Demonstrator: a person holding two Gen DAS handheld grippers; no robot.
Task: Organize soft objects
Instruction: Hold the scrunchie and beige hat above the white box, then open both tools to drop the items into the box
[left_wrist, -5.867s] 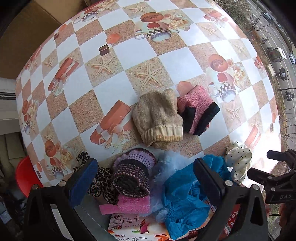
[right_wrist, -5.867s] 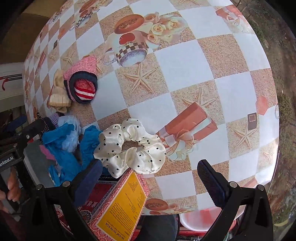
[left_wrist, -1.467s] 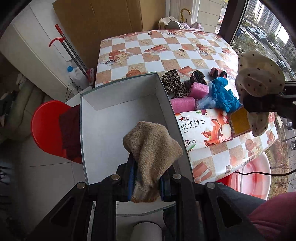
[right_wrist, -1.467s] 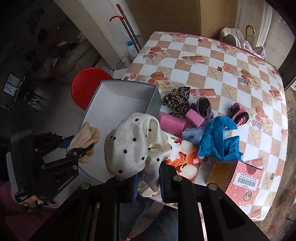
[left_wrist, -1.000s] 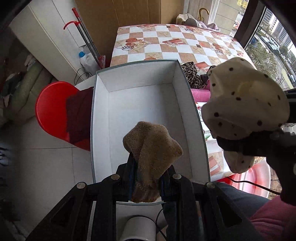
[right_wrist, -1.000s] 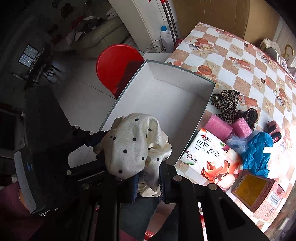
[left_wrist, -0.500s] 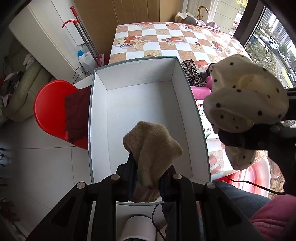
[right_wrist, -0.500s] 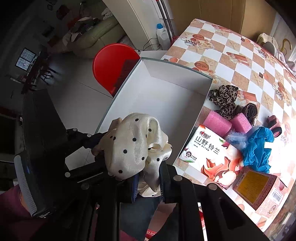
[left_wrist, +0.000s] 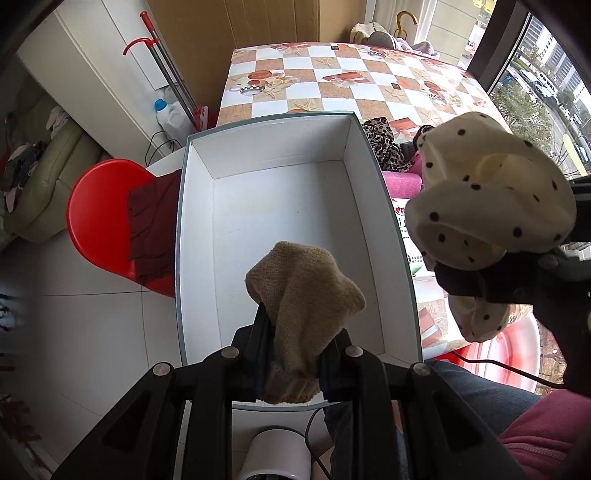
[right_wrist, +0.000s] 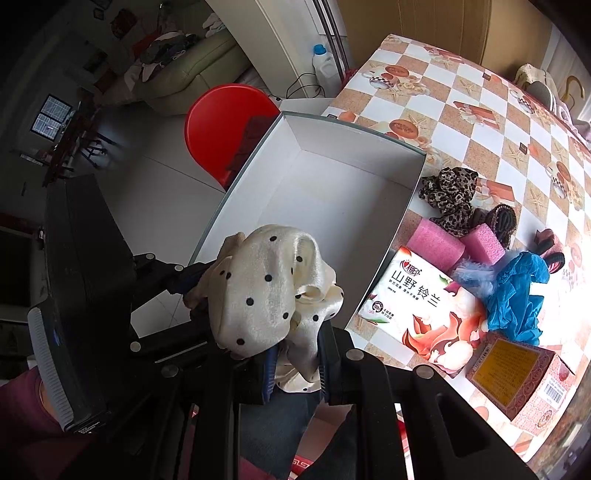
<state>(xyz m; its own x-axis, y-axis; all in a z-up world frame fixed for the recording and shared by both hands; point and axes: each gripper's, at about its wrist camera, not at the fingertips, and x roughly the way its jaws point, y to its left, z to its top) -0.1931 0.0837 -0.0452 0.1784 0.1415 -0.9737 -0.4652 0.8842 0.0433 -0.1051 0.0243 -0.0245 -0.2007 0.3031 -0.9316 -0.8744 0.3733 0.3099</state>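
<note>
My left gripper (left_wrist: 291, 354) is shut on a tan knitted hat (left_wrist: 304, 291), held above the near end of a white open box (left_wrist: 373, 155) whose floor is bare. My right gripper (right_wrist: 293, 365) is shut on a cream polka-dot scrunchie (right_wrist: 266, 288); the same scrunchie (left_wrist: 487, 195) hangs at the right of the left wrist view, beside the box's right wall. On the checked table lie a leopard-print cloth (right_wrist: 448, 192), two pink foam blocks (right_wrist: 439, 243), a blue cloth (right_wrist: 517, 291) and a pink-and-black knit piece (right_wrist: 552, 247).
A red stool (left_wrist: 99, 225) with a dark red cloth stands left of the box. A printed tissue pack (right_wrist: 424, 306) and a red-and-yellow carton (right_wrist: 513, 373) lie on the table's near edge. A white cabinet, a mop and a bottle stand behind the stool. A person's legs are below both grippers.
Since the earliest frames both grippers have closed on the hat and the scrunchie and carried them from the table to above the box. Over the last second nothing has visibly moved.
</note>
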